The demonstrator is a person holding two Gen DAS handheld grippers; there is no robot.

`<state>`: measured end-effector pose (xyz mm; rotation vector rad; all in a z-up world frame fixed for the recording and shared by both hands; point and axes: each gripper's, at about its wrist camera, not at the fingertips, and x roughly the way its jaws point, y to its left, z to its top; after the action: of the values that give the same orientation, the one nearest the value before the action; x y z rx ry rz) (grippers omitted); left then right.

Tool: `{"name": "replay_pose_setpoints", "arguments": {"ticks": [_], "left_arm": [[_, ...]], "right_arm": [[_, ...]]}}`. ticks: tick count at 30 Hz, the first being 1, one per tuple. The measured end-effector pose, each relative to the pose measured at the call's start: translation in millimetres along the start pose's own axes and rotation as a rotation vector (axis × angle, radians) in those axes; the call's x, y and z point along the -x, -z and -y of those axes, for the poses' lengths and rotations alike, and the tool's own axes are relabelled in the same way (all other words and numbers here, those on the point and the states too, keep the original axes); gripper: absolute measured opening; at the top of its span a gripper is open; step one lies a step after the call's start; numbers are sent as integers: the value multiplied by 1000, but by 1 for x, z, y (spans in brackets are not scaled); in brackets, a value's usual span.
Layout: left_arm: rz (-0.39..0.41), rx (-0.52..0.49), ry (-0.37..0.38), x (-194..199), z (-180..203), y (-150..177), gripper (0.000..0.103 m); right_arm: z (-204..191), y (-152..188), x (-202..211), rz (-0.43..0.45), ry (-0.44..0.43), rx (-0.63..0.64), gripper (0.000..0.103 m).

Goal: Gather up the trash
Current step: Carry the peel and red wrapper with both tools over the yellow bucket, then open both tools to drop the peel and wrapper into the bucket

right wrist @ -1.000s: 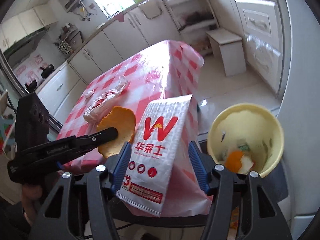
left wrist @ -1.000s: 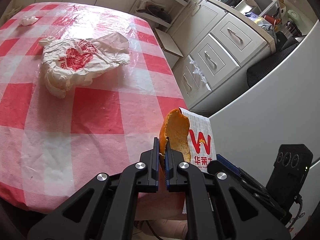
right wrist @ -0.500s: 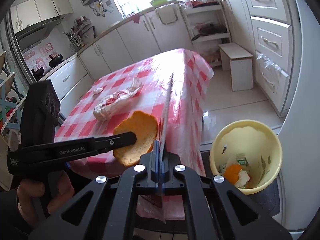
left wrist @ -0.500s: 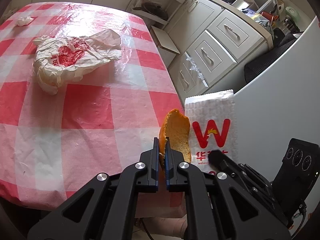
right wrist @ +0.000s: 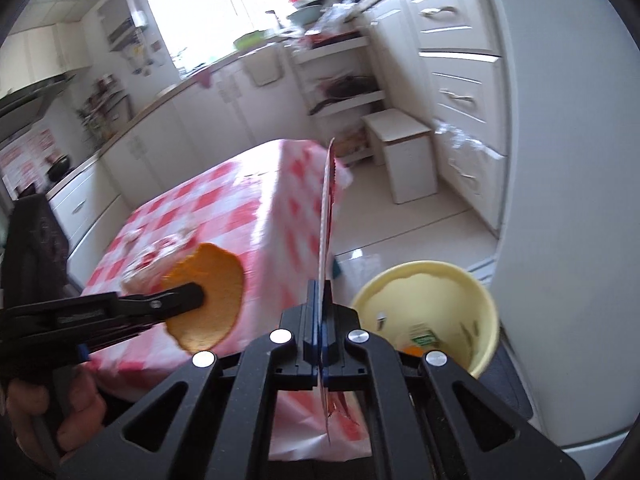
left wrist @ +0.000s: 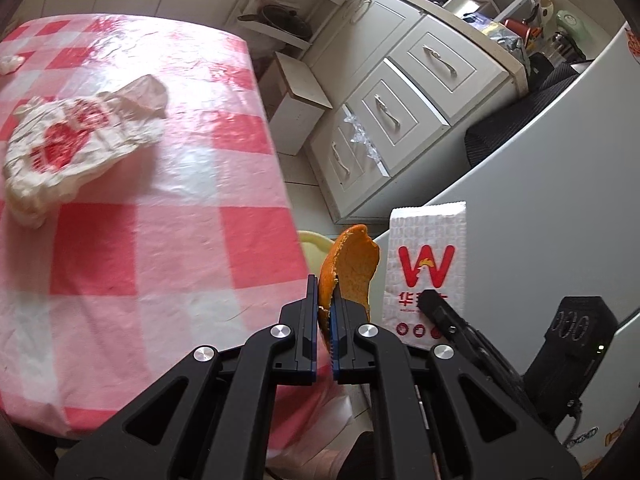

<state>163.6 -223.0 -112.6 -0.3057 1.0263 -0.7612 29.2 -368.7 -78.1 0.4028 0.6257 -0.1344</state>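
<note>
My left gripper (left wrist: 325,284) is shut on an orange peel (left wrist: 352,264), held just past the table's right edge; the peel also shows in the right wrist view (right wrist: 208,300). My right gripper (right wrist: 320,292) is shut on a flat white paper bag with a red W, seen edge-on (right wrist: 326,216) and face-on in the left wrist view (left wrist: 426,268). A yellow trash bin (right wrist: 428,280) with scraps inside stands on the floor by the fridge, right of and below both grippers. Its rim peeks out behind the peel (left wrist: 314,240). A crumpled white and red wrapper (left wrist: 72,148) lies on the table.
The table has a red and white checked cloth (left wrist: 140,240). A small white wad (left wrist: 10,63) lies at its far left. White drawers (left wrist: 400,112), a small white stool (right wrist: 408,156) and the white fridge side (right wrist: 572,200) border the floor.
Both grippers have moved right, off the table edge toward the bin. The right gripper closed on the paper bag and turned it edge-on. The peel stays clamped in the left gripper.
</note>
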Motion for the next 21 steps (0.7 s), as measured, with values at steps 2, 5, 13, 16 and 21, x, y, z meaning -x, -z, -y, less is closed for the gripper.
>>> {"name": "replay_pose_setpoints", "arguments": {"ticks": [2,5,13,16,21], "left_arm": [[-6,-16,5,-7,8,-4,4],[-19,-37,5,-19,19,-10,4],[-99,-61,-34,-71,44,-28,4],[-139,-74,-60,-93,54,-35,5],[-182,-71,-77,-116,64,-43,9]], "right_arm": [[10,-1,-4,3,22,-24,2],[21,-2,-12,2,52,-47,2],[45,1,-36,-37,106,-92,2],[57,4,-50,-66,125,-119,2],[73,6,-64,-94,148,-168,12]]}}
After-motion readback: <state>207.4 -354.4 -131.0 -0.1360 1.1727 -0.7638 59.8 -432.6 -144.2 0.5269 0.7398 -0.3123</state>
